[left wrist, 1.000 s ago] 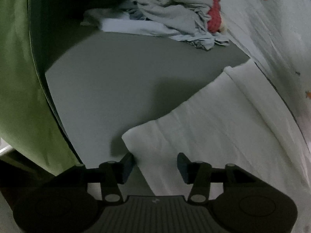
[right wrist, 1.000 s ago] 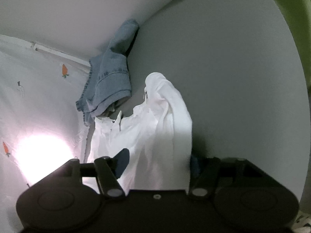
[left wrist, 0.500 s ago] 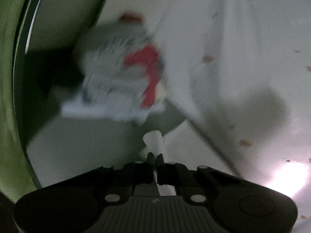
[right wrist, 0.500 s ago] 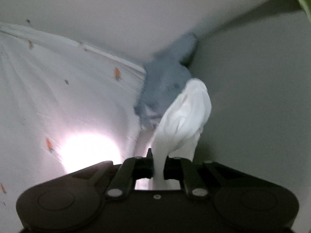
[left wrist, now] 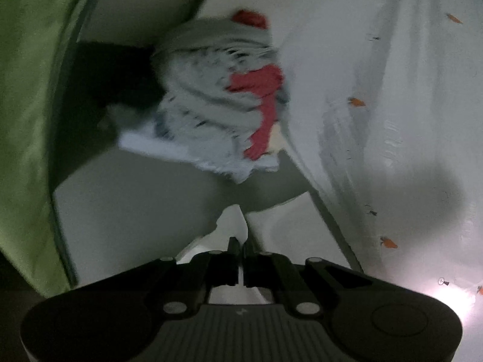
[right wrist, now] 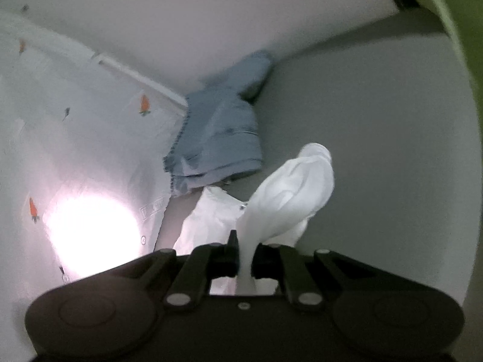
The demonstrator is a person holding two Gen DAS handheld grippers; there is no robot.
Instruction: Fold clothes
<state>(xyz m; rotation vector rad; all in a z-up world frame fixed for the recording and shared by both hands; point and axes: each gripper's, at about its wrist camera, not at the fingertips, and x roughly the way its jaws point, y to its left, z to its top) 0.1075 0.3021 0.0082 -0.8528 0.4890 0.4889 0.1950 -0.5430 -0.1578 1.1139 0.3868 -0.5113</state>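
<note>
A white garment (right wrist: 289,193) lies on the grey surface (right wrist: 377,150), and both grippers hold it. In the right wrist view my right gripper (right wrist: 245,250) is shut on a bunched fold of it, which rises in a hump ahead of the fingers. In the left wrist view my left gripper (left wrist: 240,250) is shut on a thin edge of the same white garment (left wrist: 232,220), lifted off the grey surface (left wrist: 135,199). The rest of the cloth is hidden under the gripper bodies.
A blurred heap of grey, white and red clothes (left wrist: 217,105) lies ahead of the left gripper. Folded blue denim (right wrist: 220,138) sits in the corner ahead of the right gripper. A white sheet with small orange carrots (left wrist: 392,90) borders the surface. A green panel (left wrist: 27,105) stands at the edge.
Both grippers went from open around the white garment to shut on it one second ago. Since then they have lifted and tilted, so the clothes heap and denim moved lower in view.
</note>
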